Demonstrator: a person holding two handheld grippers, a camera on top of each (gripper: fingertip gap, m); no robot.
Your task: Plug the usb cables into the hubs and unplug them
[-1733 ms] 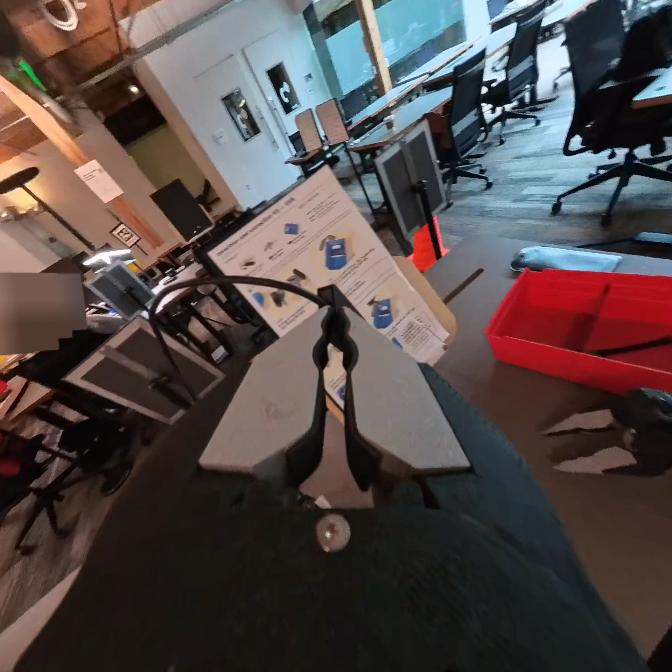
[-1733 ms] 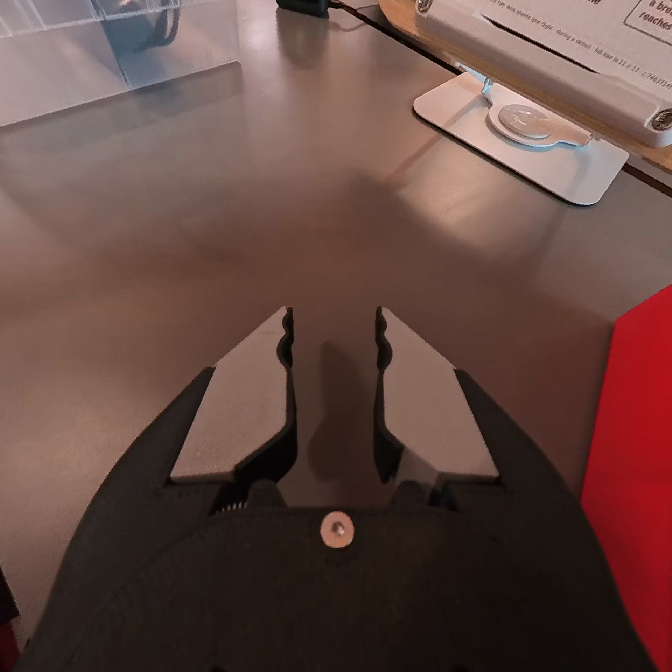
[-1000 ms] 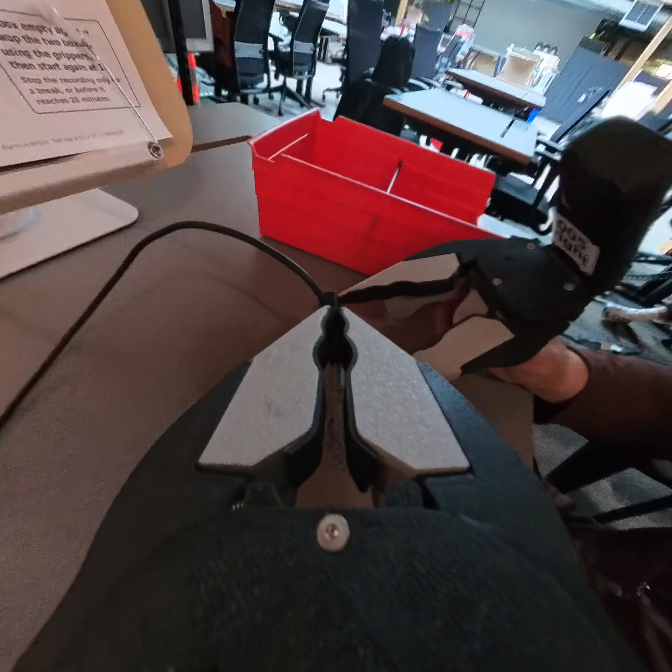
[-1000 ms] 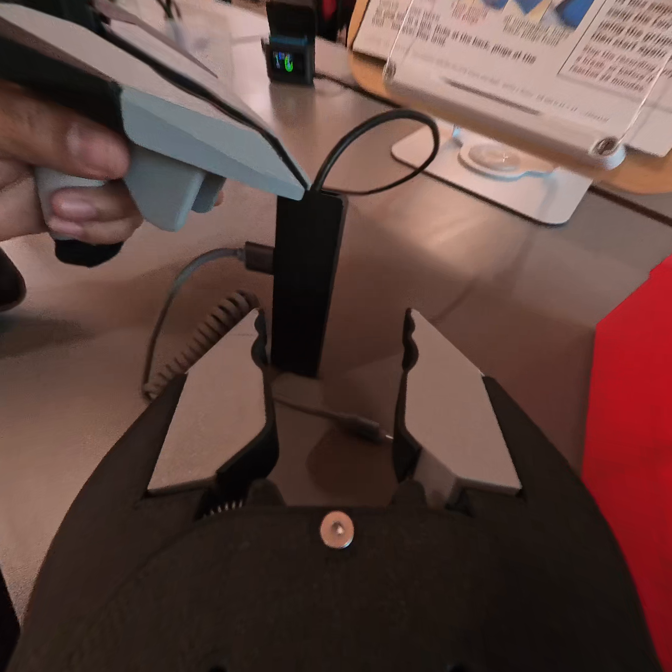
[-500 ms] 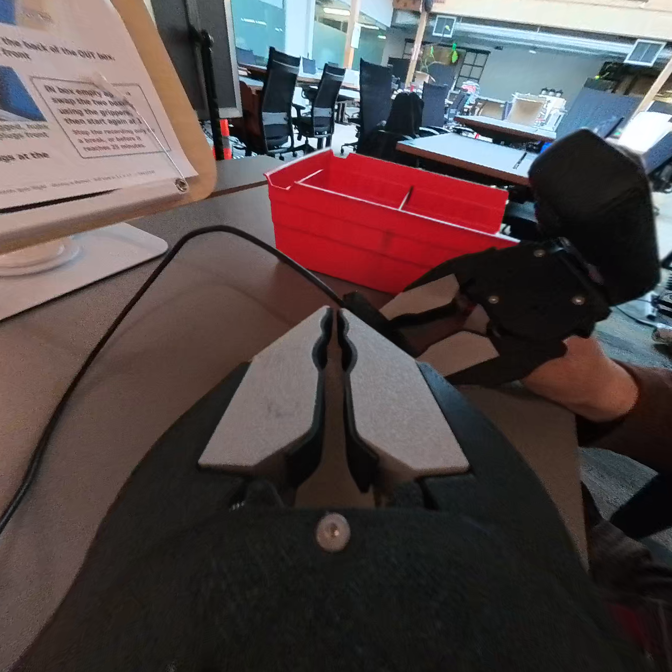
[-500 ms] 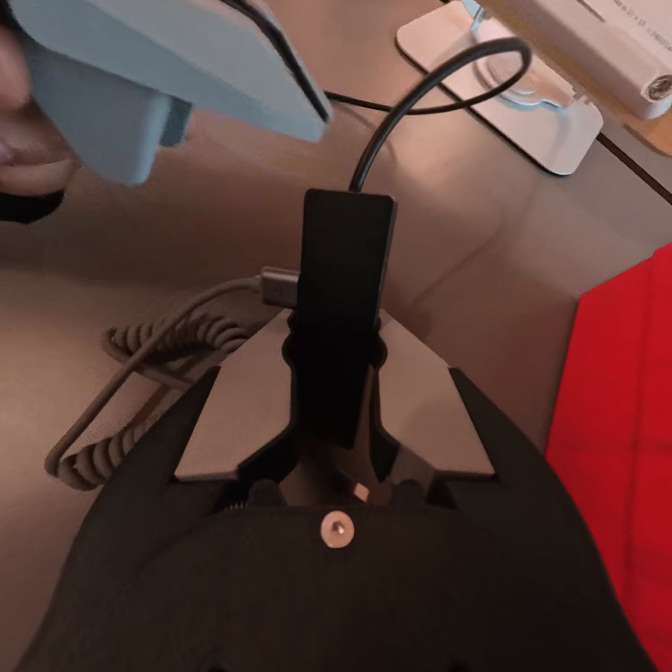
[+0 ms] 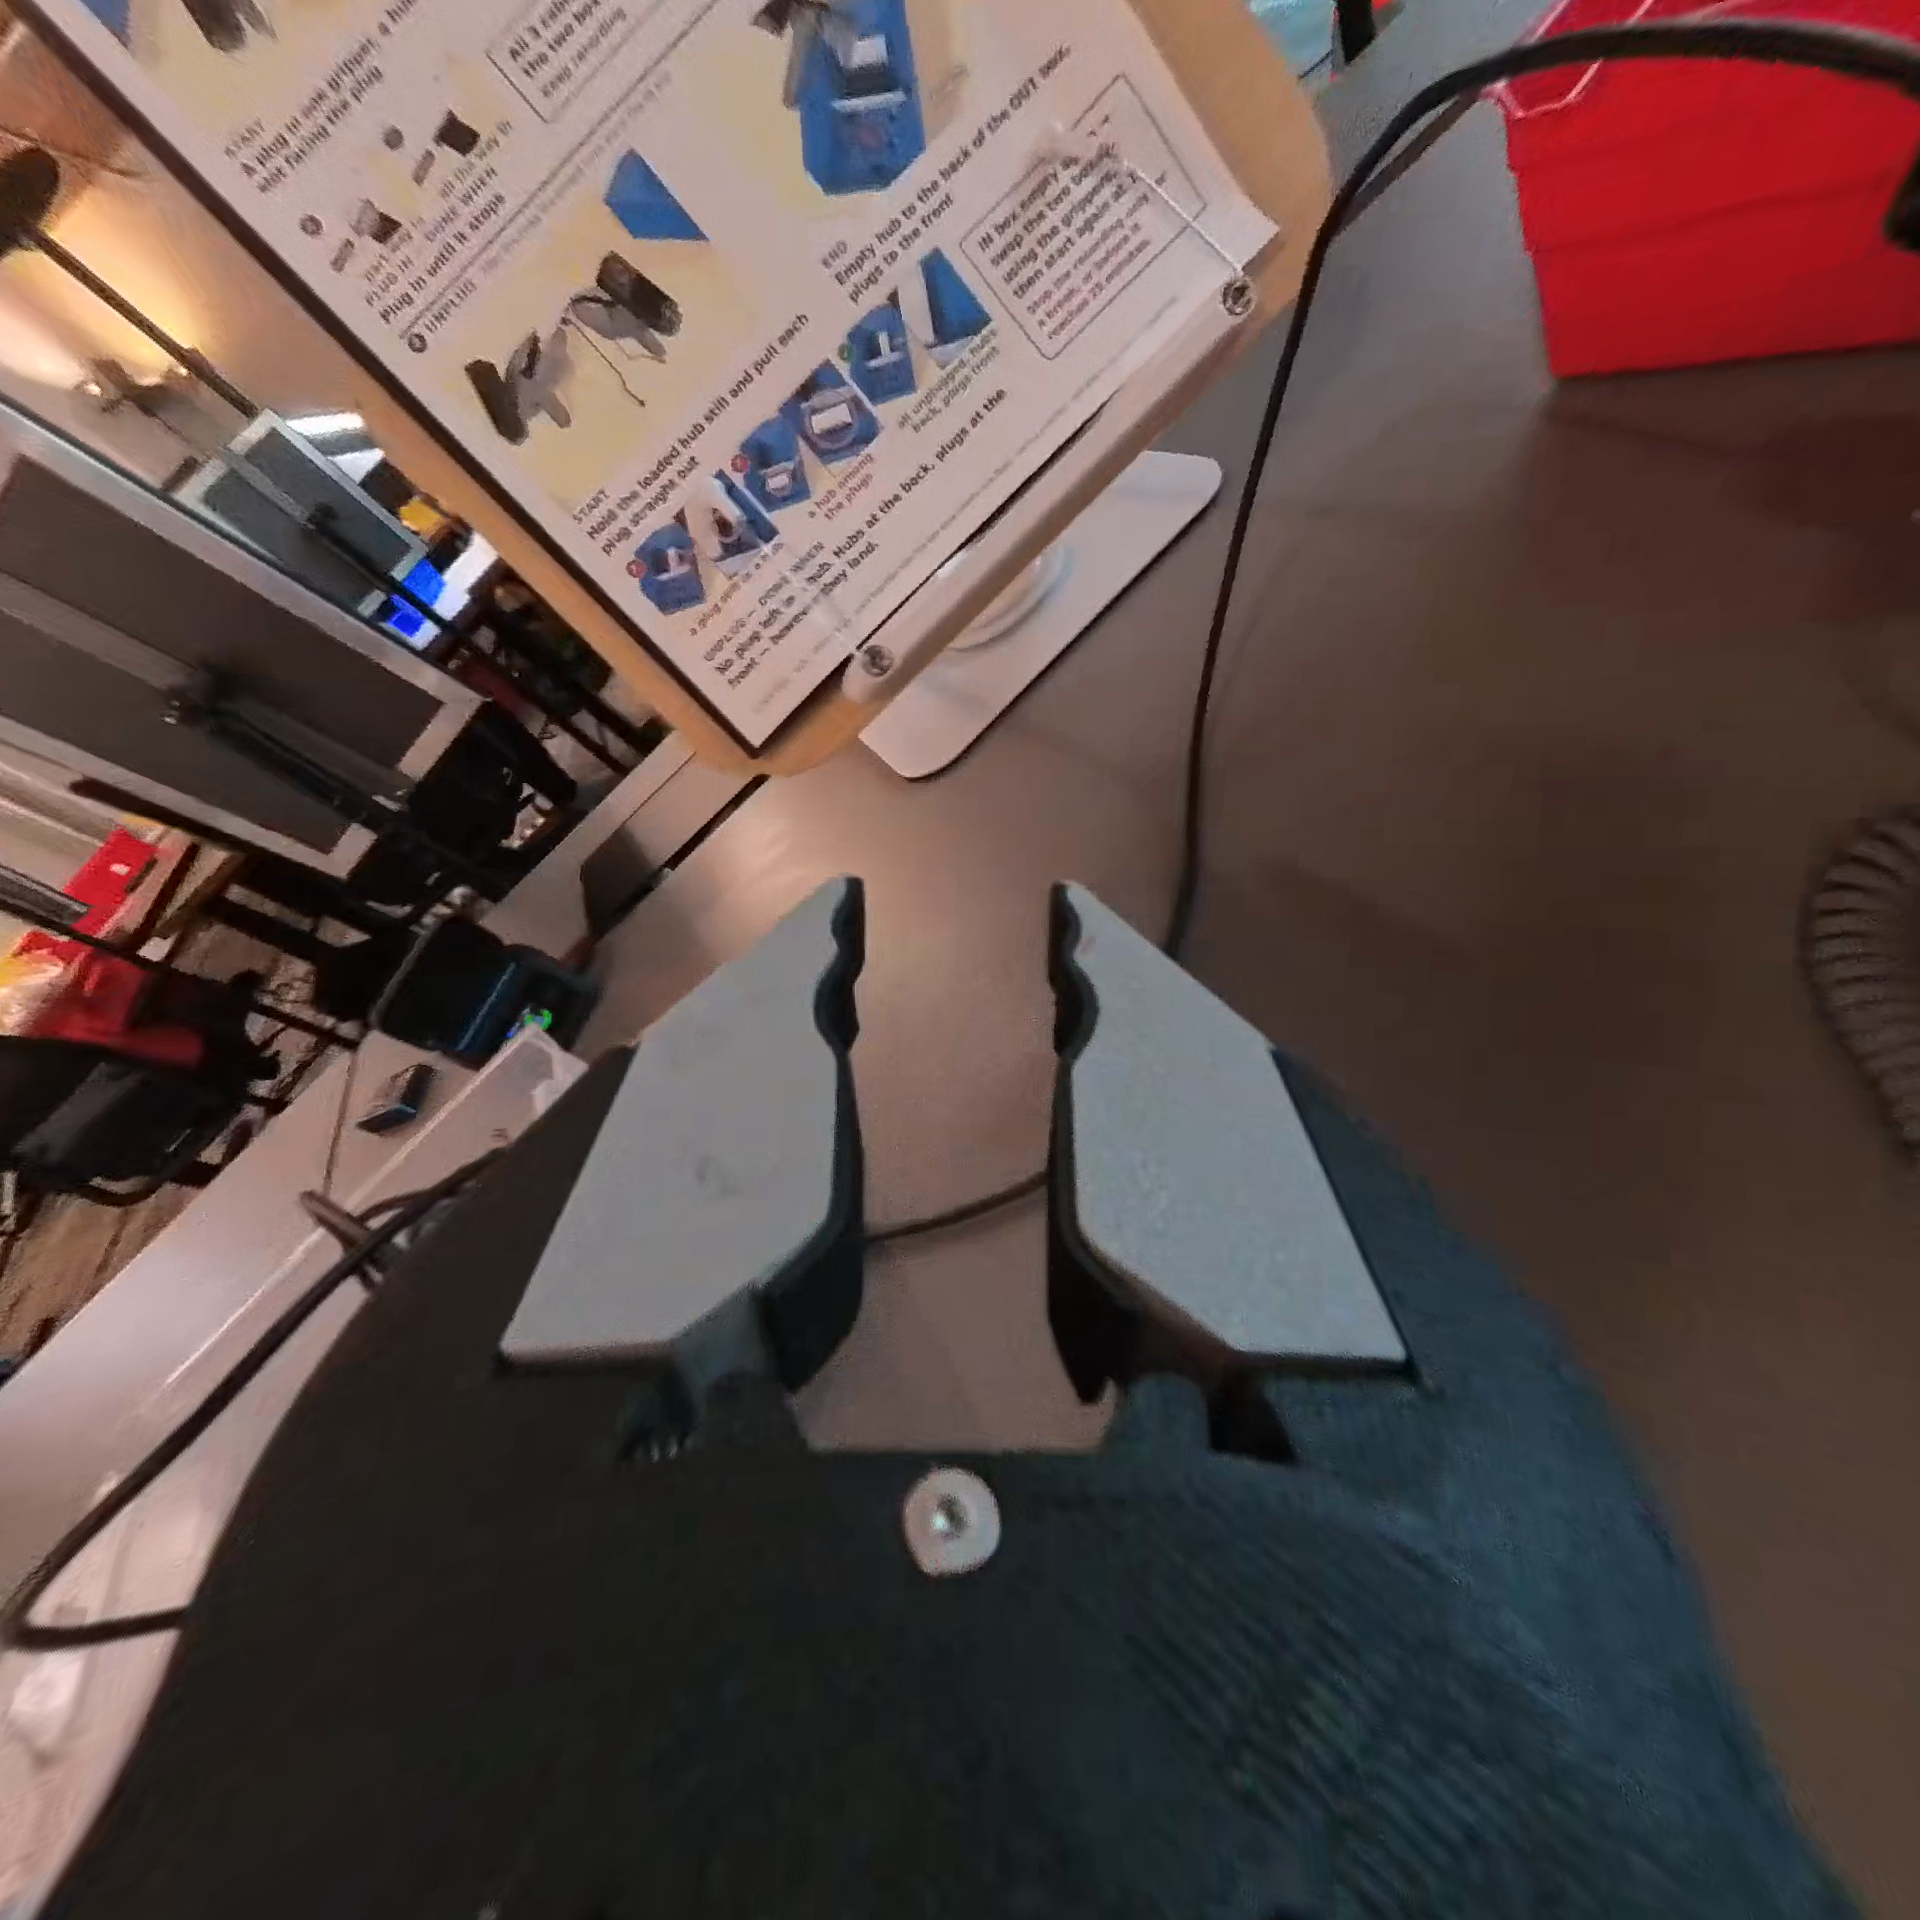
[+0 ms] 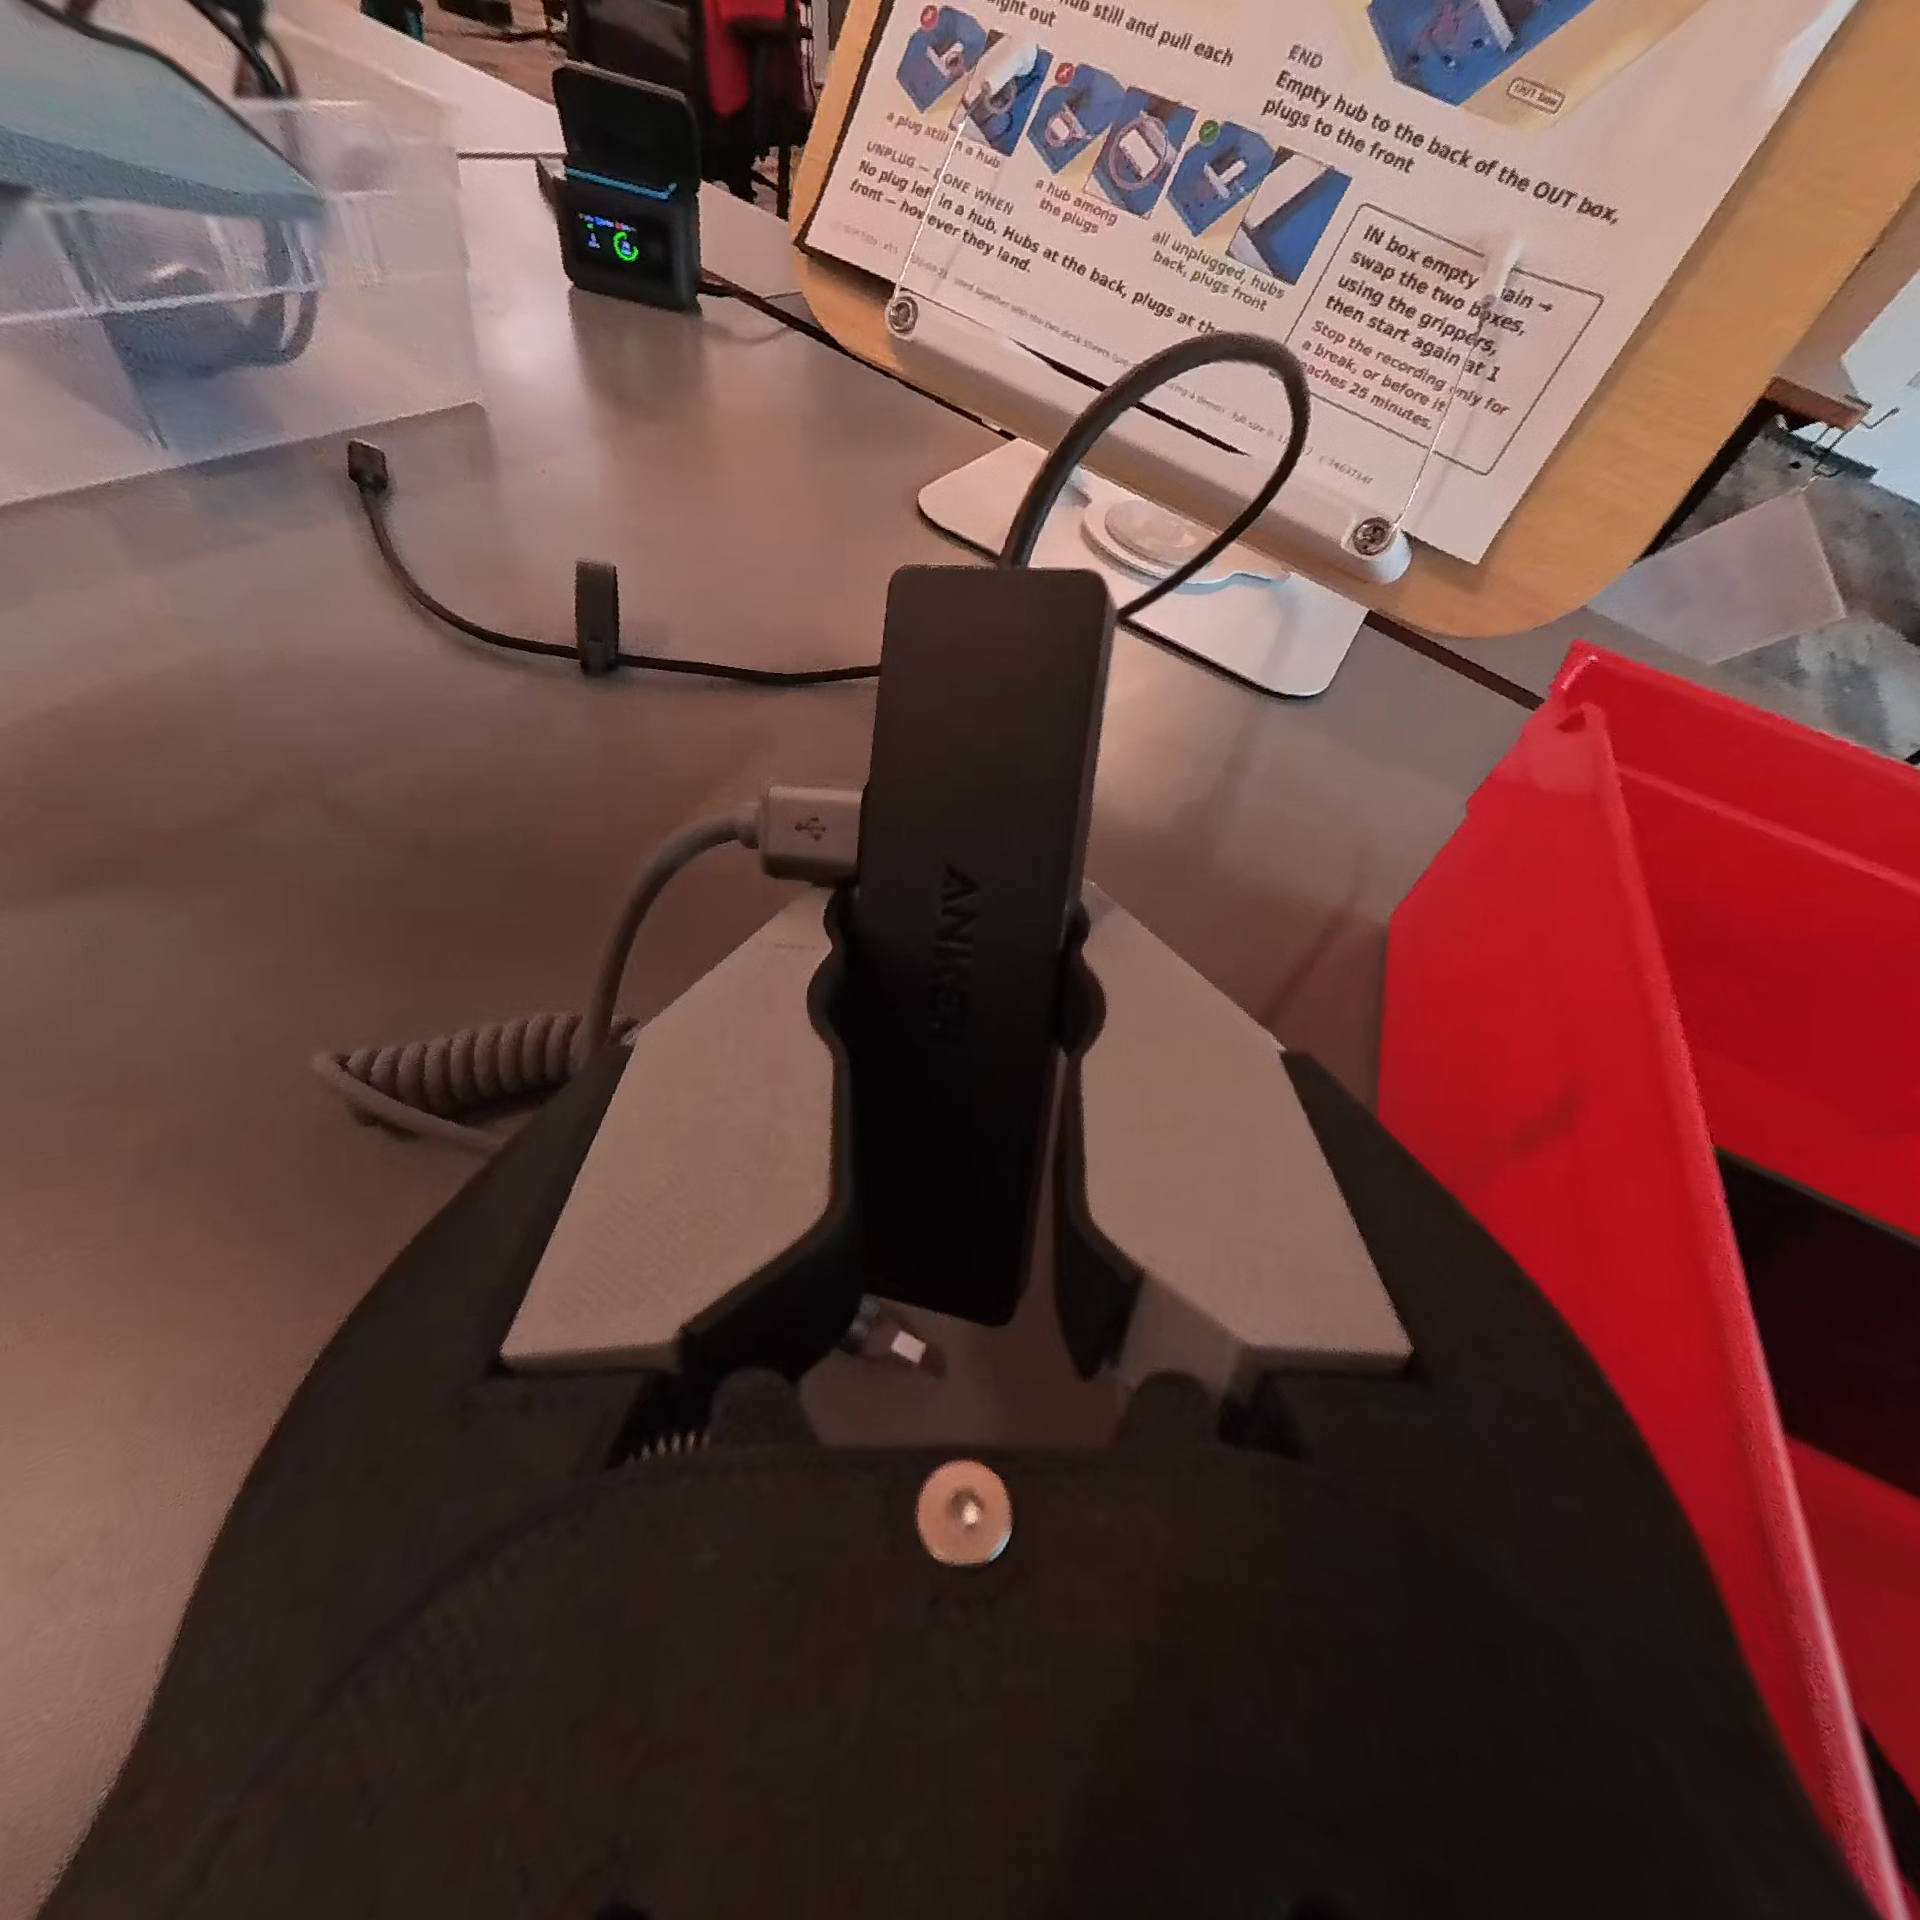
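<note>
My right gripper [image 8: 951,925] is shut on a black USB hub [image 8: 977,831] and holds it above the table. A grey USB plug [image 8: 805,836] sits in the hub's left side, and its grey coiled cable [image 8: 468,1060] lies on the table. The hub's own black cable [image 8: 1205,416] loops up from its far end. My left gripper [image 7: 954,904] is open and empty, low over the table. A thin black cable [image 7: 1236,582] runs past its right finger, and the grey coil [image 7: 1870,997] shows at the right edge.
A red bin [image 8: 1662,987] stands at the right, also seen in the left wrist view [image 7: 1714,208]. An instruction board on a white stand [image 8: 1247,260] is at the back. A small black device with a lit screen [image 8: 623,223] and a loose black cable [image 8: 468,613] lie behind.
My left gripper let go of the hub's black cable, opened and swung left toward the board. My right gripper closed on the hub and lifted it.
</note>
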